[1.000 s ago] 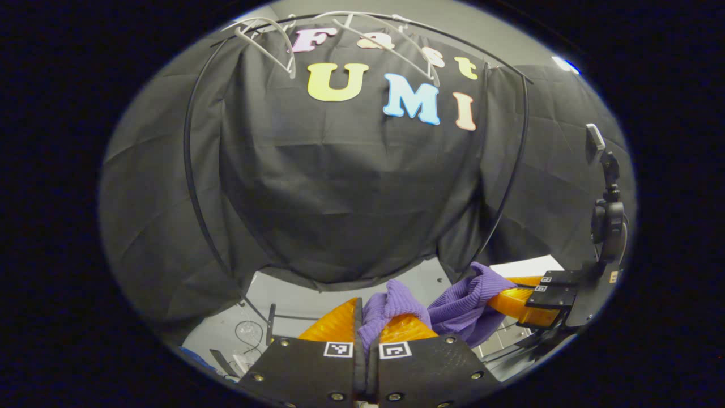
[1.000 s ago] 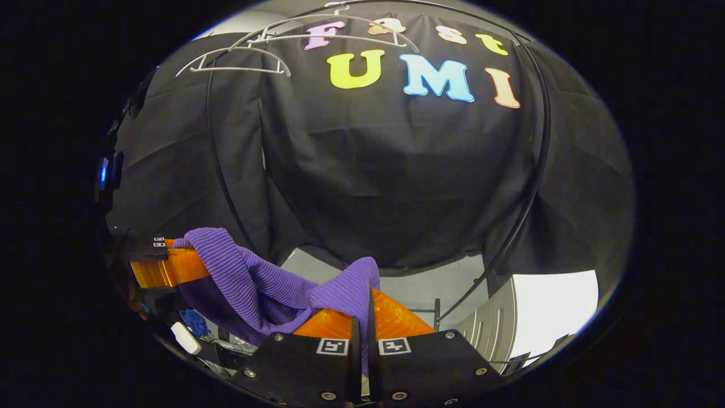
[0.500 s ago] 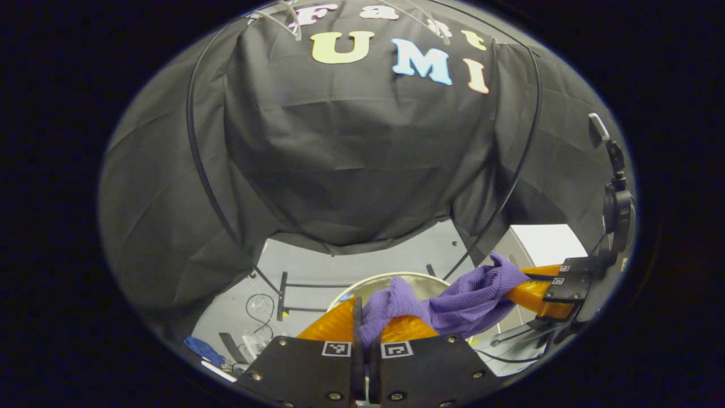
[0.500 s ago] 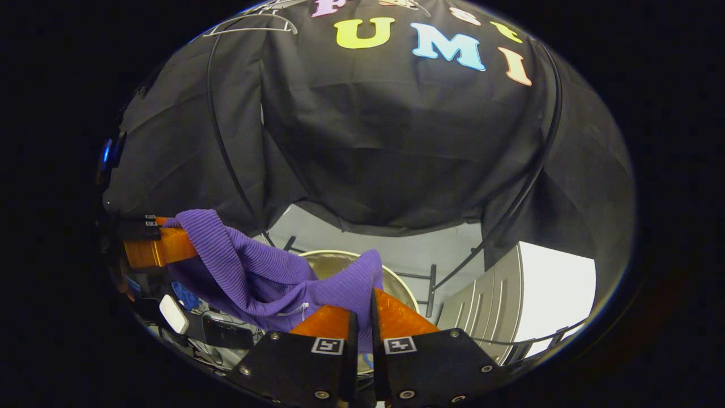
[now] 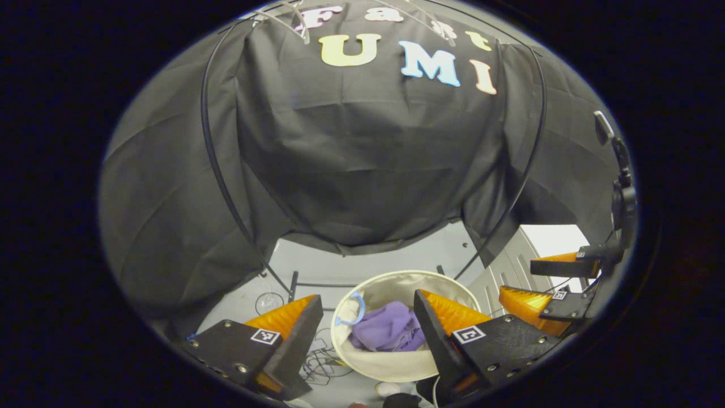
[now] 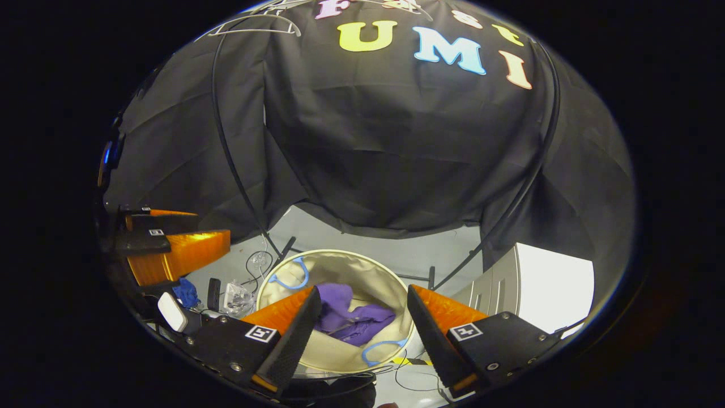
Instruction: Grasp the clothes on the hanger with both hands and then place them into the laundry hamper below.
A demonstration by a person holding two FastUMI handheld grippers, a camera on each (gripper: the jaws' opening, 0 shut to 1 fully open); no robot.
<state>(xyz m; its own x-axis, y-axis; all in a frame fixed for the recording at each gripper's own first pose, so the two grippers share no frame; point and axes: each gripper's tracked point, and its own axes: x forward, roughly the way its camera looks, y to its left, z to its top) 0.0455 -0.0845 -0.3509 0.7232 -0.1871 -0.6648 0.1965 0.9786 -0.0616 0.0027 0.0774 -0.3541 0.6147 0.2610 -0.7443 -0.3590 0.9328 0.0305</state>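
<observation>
Item: purple garment (image 5: 388,331), heaped inside laundry hamper (image 5: 391,365) | left gripper (image 5: 365,323): jaws wide, empty | right gripper (image 6: 357,317): jaws wide, empty, above hamper | Risk: lowering either gripper could tip the soft hamper.

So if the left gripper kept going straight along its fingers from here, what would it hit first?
Probably the purple garment lying in the laundry hamper, which sits between the open left gripper fingers; depth is uncertain.

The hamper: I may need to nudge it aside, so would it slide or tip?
Probably slides easily: the hamper looks like thin cloth with soft walls. It likely buckles if pushed high. The purple garment inside adds little weight.
</observation>
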